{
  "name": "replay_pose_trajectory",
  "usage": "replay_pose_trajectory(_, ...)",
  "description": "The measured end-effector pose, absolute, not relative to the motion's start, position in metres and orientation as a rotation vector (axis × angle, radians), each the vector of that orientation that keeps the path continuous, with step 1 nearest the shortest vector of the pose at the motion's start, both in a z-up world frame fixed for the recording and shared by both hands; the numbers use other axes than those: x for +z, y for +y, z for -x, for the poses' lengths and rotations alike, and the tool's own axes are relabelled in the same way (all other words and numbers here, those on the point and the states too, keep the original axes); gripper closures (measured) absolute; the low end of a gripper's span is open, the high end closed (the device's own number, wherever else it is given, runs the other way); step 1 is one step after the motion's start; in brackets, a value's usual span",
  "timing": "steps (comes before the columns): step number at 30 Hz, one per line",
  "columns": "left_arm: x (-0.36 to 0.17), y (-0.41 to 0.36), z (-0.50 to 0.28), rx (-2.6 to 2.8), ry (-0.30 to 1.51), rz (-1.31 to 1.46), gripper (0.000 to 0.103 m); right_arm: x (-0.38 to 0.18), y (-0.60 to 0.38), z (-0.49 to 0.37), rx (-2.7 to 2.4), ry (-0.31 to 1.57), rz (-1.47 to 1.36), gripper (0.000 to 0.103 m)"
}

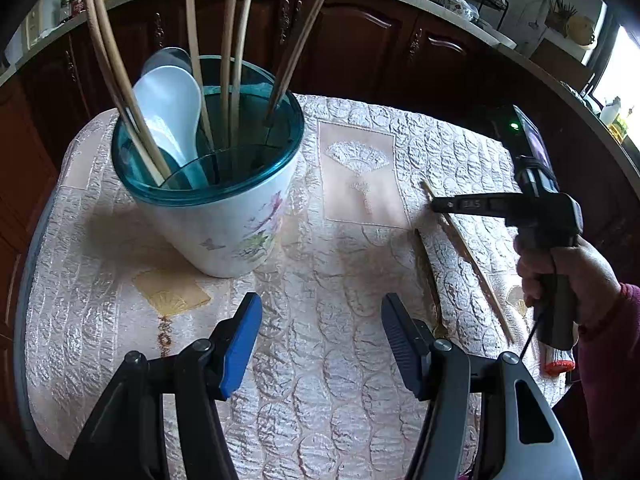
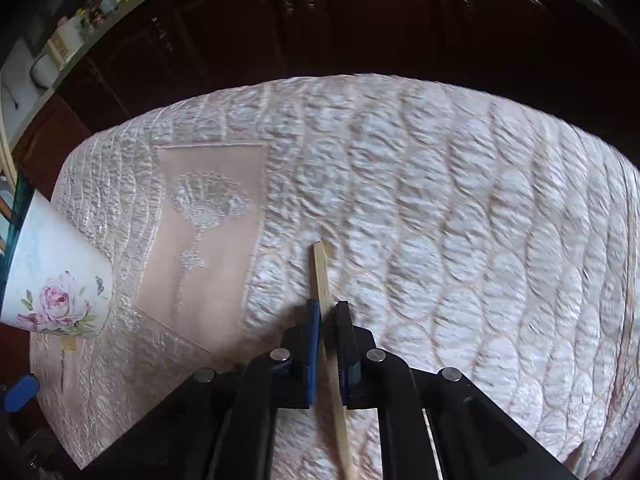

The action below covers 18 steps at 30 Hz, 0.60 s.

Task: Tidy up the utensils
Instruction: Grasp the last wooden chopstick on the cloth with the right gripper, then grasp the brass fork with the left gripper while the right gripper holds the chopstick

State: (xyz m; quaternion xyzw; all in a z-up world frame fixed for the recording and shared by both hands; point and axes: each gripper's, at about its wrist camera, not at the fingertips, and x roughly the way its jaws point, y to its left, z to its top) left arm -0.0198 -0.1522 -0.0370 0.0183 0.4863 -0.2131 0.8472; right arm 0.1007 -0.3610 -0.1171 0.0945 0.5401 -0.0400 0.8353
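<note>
In the left wrist view, upper left, the holder carries chopsticks and a white spoon; the left gripper hangs wide open and empty at bottom centre. Only the right wrist view shows the right gripper clamped on 1 chopstick lying on the cloth, lower centre.

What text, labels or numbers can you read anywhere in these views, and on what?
"15" or similar: pale digits on the right claw, left wrist view; too blurred to be sure.
Bottle labels on the far counter: too small to read.
Holder: flower and butterfly print only, no words.
Tablecloth: embroidered fan motifs, no lettering.
Right wrist view: nothing legible.
</note>
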Motion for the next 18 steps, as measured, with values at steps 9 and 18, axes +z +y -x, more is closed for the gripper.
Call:
replay_pose_trajectory(9,-0.045,-0.19,0.012,-0.53,1.047,-0.04,0.04,-0.12,-0.395,-0.062,-0.091,1.153,-0.315,0.092)
replay_pose_trajectory(18,-0.058,-0.24,-0.007,-0.585,1.077,-0.088,0.04,-0.112,-0.424,-0.017,-0.073,1.126,-0.338,0.078)
